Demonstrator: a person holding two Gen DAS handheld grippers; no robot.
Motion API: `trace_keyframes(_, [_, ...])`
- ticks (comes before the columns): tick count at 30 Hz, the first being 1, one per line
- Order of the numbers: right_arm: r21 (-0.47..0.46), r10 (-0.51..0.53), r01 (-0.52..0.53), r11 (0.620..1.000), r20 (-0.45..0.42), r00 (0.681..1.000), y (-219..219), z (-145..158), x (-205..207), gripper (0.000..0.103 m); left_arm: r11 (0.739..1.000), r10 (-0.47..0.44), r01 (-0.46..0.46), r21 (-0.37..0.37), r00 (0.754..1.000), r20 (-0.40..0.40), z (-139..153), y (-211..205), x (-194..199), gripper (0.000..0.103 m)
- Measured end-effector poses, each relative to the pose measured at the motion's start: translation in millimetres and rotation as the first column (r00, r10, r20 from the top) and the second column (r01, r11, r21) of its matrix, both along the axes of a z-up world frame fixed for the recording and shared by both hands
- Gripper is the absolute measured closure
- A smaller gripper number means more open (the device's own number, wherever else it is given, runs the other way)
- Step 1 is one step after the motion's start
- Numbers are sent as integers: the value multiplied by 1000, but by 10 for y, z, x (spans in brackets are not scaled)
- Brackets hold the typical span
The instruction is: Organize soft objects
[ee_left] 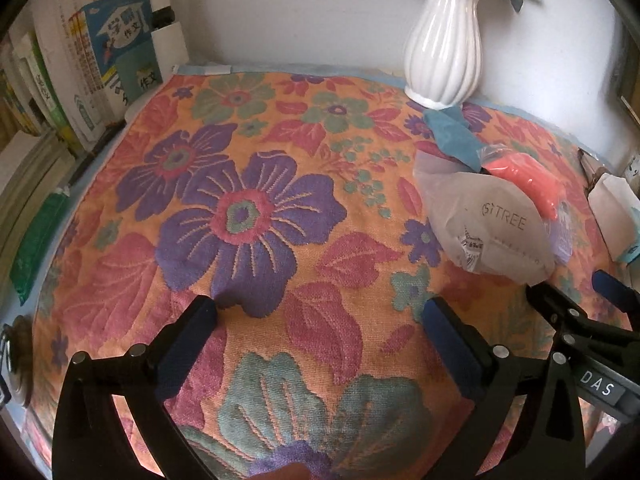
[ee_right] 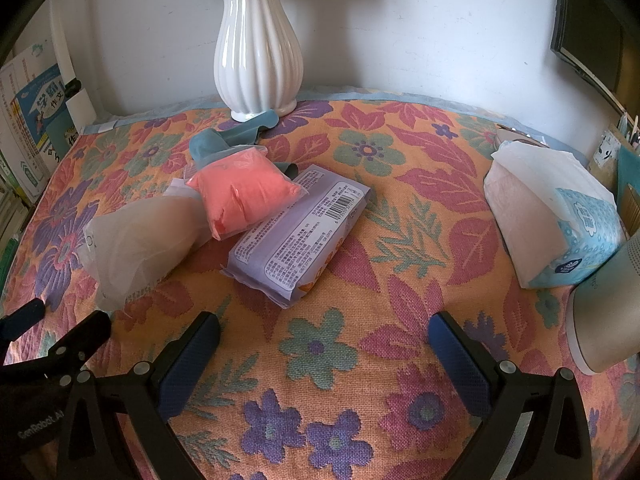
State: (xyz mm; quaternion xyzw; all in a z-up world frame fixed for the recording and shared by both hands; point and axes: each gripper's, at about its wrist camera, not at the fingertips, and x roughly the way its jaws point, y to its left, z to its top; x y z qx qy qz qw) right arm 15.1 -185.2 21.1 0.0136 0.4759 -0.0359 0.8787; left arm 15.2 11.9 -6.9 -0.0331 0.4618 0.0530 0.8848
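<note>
Both tongs stand wide open and hold nothing. The left tongs (ee_left: 320, 320) hover over bare floral cloth (ee_left: 256, 216) on the desk, with the soft things ahead and to their right. The right tongs (ee_right: 324, 336) have the pile just ahead and to their left.

That pile is loose and overlapping. A white translucent bag (ee_right: 136, 240) lies nearest the left tongs. A coral-filled clear pouch (ee_right: 244, 192) leans across it and onto a lilac wipes pack (ee_right: 296, 236). A teal cloth (ee_right: 224, 140) trails from behind the pouch toward the foot of the white vase (ee_right: 256, 52); it seems to run under the base, though the view there is too cramped to be sure.

Risks, as I judge them:
- Pulling the teal cloth could rock or tip the vase, if the cloth is indeed caught beneath it.
- Lifting the wipes pack first would likely roll the pouch off and scatter the pile.
- The slick plastic of the bag and pouch may slip out of a shallow pinch, or the pads may catch only film and tear it.
- A low grab could snag the desk cloth and drag everything along.
- The two tongs are close together beside the bag and could collide if both reach for it.

A tissue pack (ee_right: 560, 220) sits well to the right of the right tongs, apart from the pile.
</note>
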Motion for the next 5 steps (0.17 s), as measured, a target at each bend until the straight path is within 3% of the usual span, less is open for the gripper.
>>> trace_keyframes(5, [0,0,0,1000,0,1000,0,0,0,0,1000,-3,3,5,1000,2,-2,14,10,0])
